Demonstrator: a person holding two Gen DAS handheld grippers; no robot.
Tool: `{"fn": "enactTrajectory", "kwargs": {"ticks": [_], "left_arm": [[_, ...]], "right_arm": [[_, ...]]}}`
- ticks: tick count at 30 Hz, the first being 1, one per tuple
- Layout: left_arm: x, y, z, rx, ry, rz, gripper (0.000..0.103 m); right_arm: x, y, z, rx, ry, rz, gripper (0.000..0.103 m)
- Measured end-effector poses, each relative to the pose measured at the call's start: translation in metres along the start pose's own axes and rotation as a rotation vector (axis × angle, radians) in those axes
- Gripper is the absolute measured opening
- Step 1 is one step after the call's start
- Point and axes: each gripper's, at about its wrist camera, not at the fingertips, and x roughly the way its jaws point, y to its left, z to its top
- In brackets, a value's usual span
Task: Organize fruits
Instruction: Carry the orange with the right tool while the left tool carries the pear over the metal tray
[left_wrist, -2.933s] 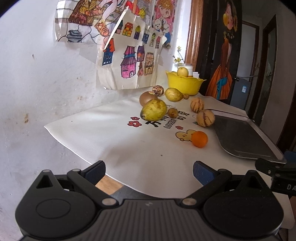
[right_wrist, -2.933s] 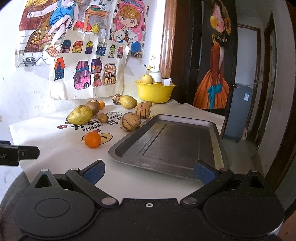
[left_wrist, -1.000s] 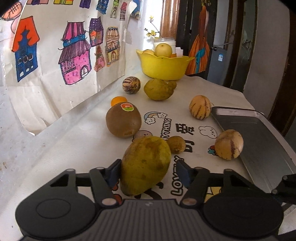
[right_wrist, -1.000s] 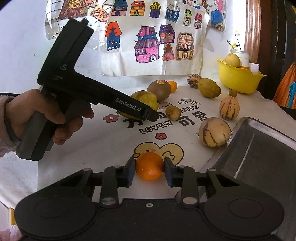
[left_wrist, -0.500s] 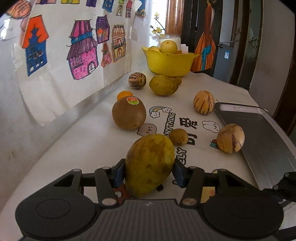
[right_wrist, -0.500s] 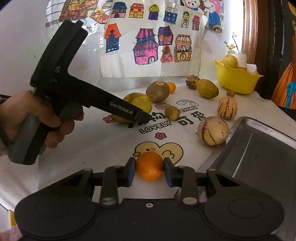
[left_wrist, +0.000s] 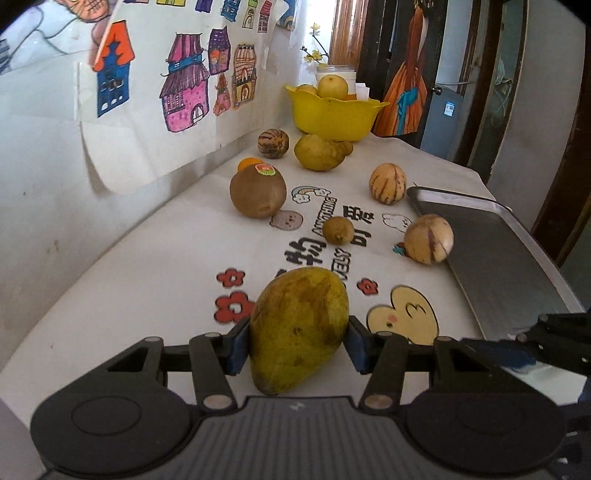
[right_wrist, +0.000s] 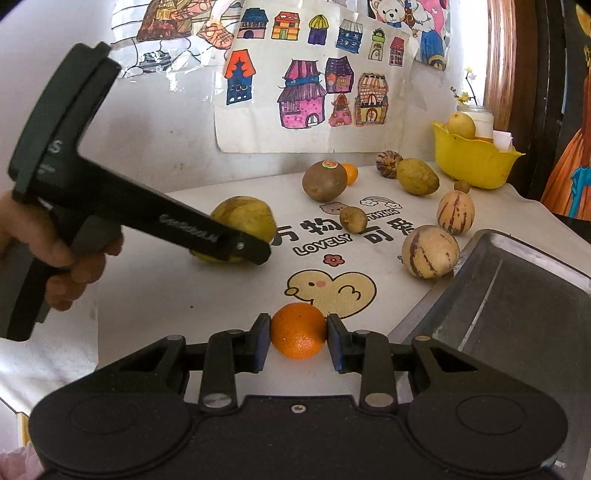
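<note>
Left hand-held gripper (left_wrist: 298, 343): its blue pads press the two flanks of the mango (left_wrist: 299, 328), having just closed in on it; the grip sits across the fruit's narrower width, presumably because the long axis would not fit between the jaws. In the right wrist view the mango (right_wrist: 243, 221) appears clear of the white cloth (right_wrist: 184, 288) that covers the bench, gripped from the side by the tool in the person's hand (right_wrist: 62, 258).

Centre: loose fruit lies scattered on the cloth, namely a brown round fruit (left_wrist: 258, 192) with a sticker, a small brown one (left_wrist: 338, 230), a lumpy yellow one (left_wrist: 320, 152), and three striped melons, one at the back (left_wrist: 273, 143), one further right (left_wrist: 388, 183), and one touching the tray's edge (left_wrist: 428, 239). A yellow bowl (left_wrist: 332, 114) at the far end already holds fruit.

Right hand-held gripper (right_wrist: 298, 341): nearly closed, pinching an orange (right_wrist: 298, 330) at its widest line, just beside the near corner of the metal tray (right_wrist: 517, 302). The tray is bare, and both fruits are held near it, so it is probably where they are meant to go; the bowl is the other possible place.
</note>
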Motion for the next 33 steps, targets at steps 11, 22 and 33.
{"fn": "enactTrajectory", "kwargs": {"ticks": [11,22,33], "left_arm": [[-0.022,-0.005,-0.016,-0.035,-0.009,-0.058,0.057],[-0.037,-0.017,-0.016,-0.050,-0.051,-0.074,0.057],[-0.023,-0.040,-0.001,-0.077,-0.098,-0.110,0.057]], "right_arm": [[-0.014,0.008,-0.007,-0.032,-0.025,-0.041,0.034],[-0.036,-0.002,-0.006,-0.021,-0.069,-0.091,0.034],[-0.062,-0.048,0.001,0.033,-0.115,-0.182,0.034]]}}
